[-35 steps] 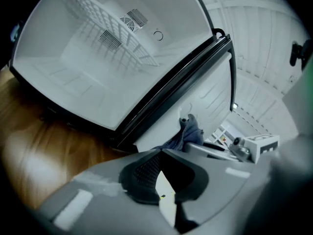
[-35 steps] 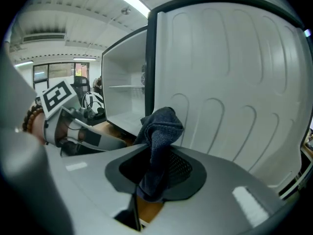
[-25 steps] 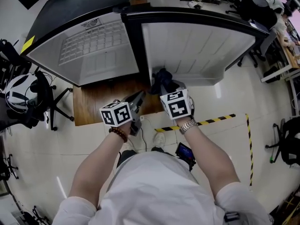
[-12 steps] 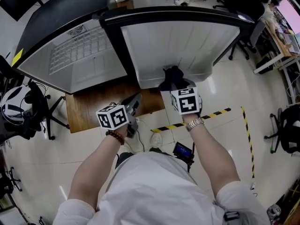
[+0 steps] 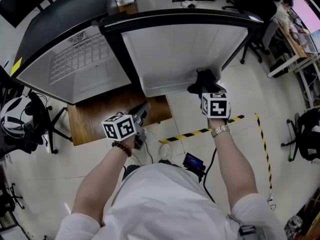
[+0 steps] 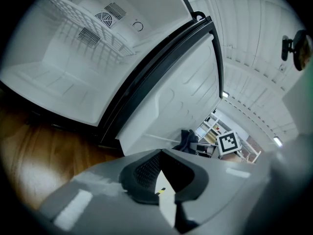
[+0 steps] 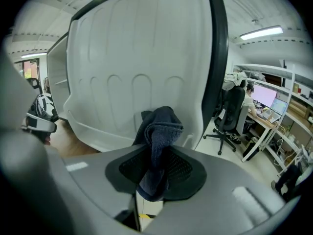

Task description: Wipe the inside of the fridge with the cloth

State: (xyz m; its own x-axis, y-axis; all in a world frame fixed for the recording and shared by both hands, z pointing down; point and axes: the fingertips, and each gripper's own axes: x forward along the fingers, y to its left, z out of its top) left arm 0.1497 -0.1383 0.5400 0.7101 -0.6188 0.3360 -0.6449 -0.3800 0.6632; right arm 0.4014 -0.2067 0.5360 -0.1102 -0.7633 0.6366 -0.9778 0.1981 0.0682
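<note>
The right gripper (image 7: 155, 175) clamps the cloth (image 7: 159, 131) in its jaws at the fridge door (image 5: 185, 54); the left gripper (image 6: 164, 180) hangs apart. Its jaws are closed.

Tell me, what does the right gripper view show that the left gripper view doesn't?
Only the right gripper view shows the office chair and the desk with screens. Only the left gripper view shows the wire shelf and round vent inside the fridge. Both show the fridge door, its white inner face, and the dark cloth.
</note>
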